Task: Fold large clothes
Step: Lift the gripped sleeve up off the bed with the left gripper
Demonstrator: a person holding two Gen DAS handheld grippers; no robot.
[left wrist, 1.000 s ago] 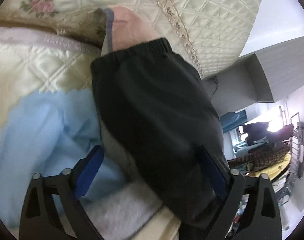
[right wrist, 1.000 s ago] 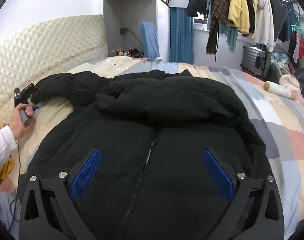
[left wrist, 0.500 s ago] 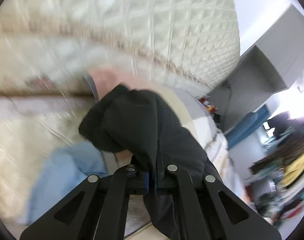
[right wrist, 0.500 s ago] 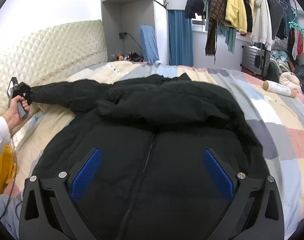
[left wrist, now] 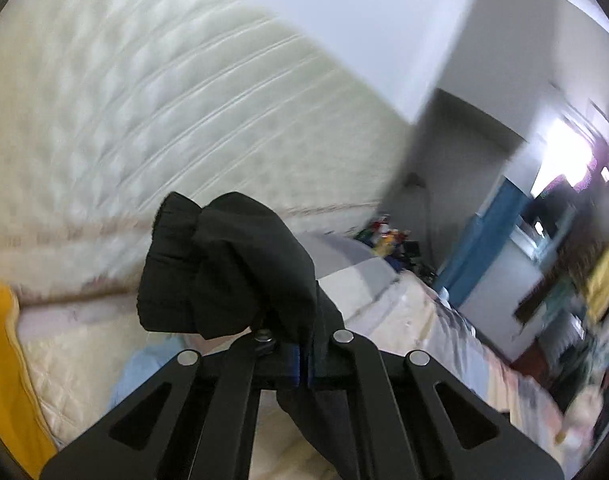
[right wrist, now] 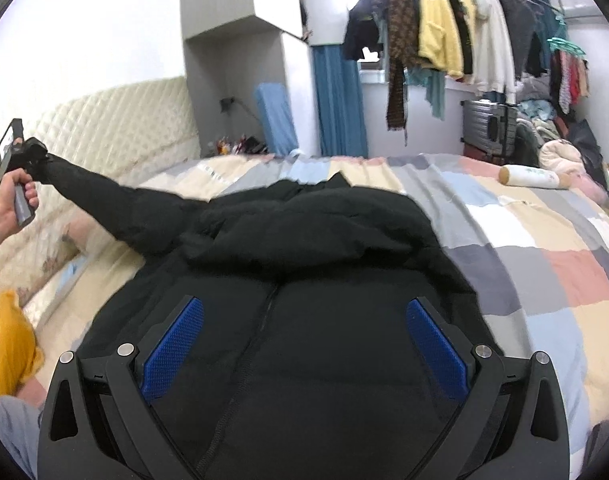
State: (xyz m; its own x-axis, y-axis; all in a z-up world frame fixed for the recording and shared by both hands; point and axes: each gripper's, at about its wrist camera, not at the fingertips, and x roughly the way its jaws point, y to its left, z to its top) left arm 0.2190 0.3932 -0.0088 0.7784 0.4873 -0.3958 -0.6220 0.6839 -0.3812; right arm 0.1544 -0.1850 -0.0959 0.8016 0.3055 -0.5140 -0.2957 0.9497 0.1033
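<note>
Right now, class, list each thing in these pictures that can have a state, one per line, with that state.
Left hand-held gripper: shut on the sleeve cuff.
Right hand-held gripper: open, holding nothing, above the jacket.
Black puffer jacket: lying front up on the bed, zipped.
Sleeve: lifted off the bed, stretched out.
Sleeve cuff: bunched above the pads.
Patchwork quilt: spread flat.

No text, label or number could be read in either view. A small dark mark on the chest of the yellow garment (right wrist: 430, 8) on the rail was too blurred to make out.
</note>
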